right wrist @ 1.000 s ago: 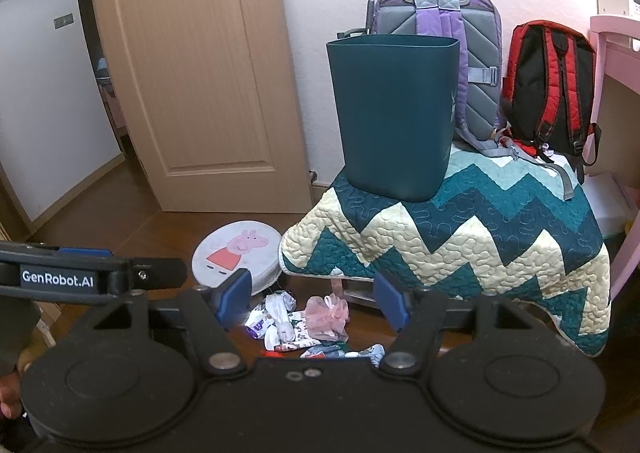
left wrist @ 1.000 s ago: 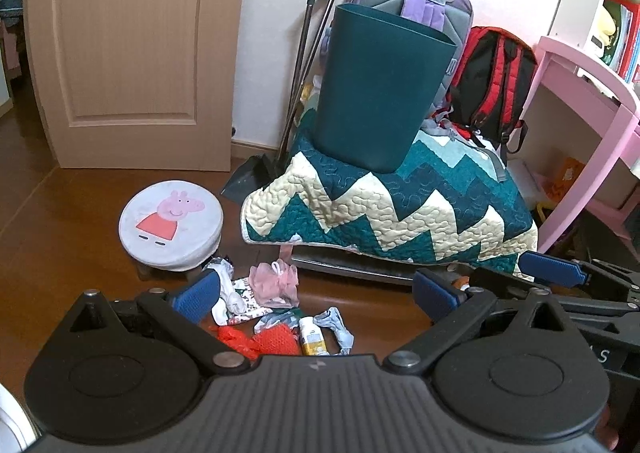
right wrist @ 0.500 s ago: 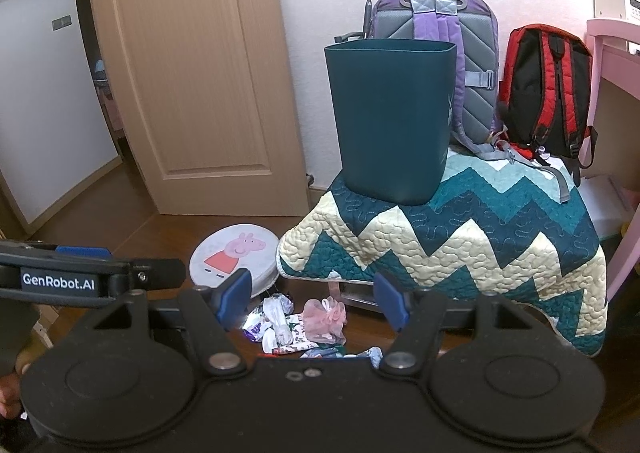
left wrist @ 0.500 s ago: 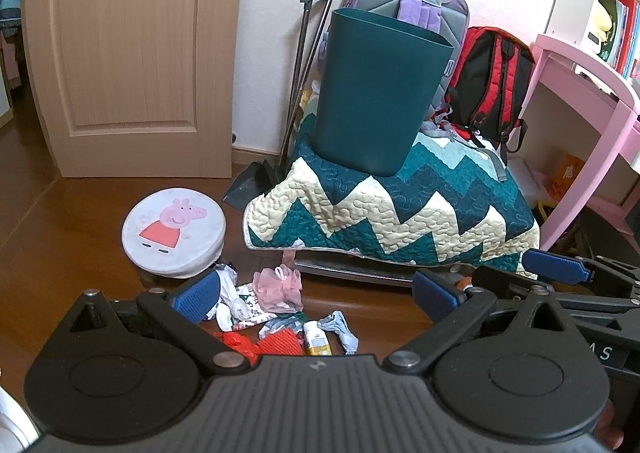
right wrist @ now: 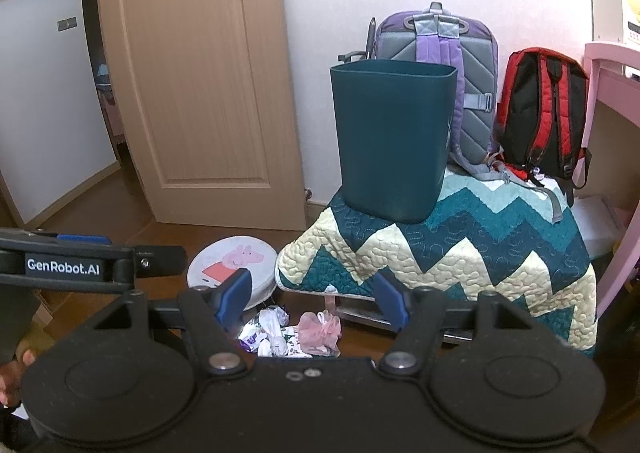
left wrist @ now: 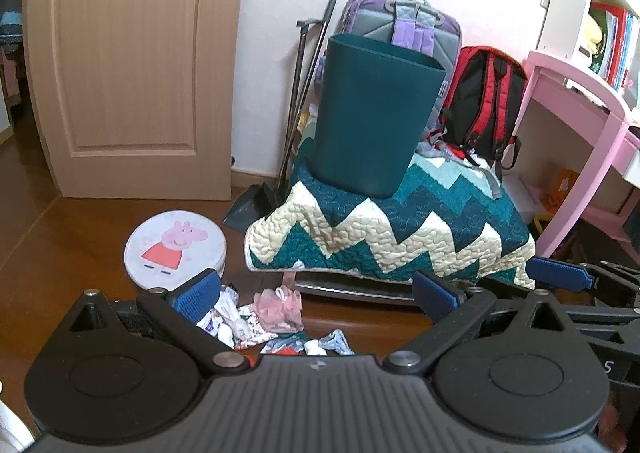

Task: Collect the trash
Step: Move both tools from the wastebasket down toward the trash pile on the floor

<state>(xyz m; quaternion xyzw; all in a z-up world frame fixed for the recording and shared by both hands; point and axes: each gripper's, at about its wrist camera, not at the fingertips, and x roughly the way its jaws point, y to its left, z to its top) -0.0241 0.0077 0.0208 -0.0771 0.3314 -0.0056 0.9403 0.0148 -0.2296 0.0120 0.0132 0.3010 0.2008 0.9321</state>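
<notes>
Soft even daylight, sharp, fisheye-bowed edges

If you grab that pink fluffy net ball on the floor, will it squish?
Probably yes. The pink ruffled mesh puff looks like gathered netting, so it would likely squash flat and weigh little. Its loose folds might snag neighbouring crumpled white wrappers.

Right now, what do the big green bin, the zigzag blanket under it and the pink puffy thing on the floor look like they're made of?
The bin looks like hard plastic with a matte finish: smooth, even walls and one dark teal colour. The blanket looks like quilted fabric: puffy, with stitched squiggles. The pink puffy thing seems to be thin gathered mesh or netting, as it is frilly and slightly see-through, though it is too small to be sure.
</notes>
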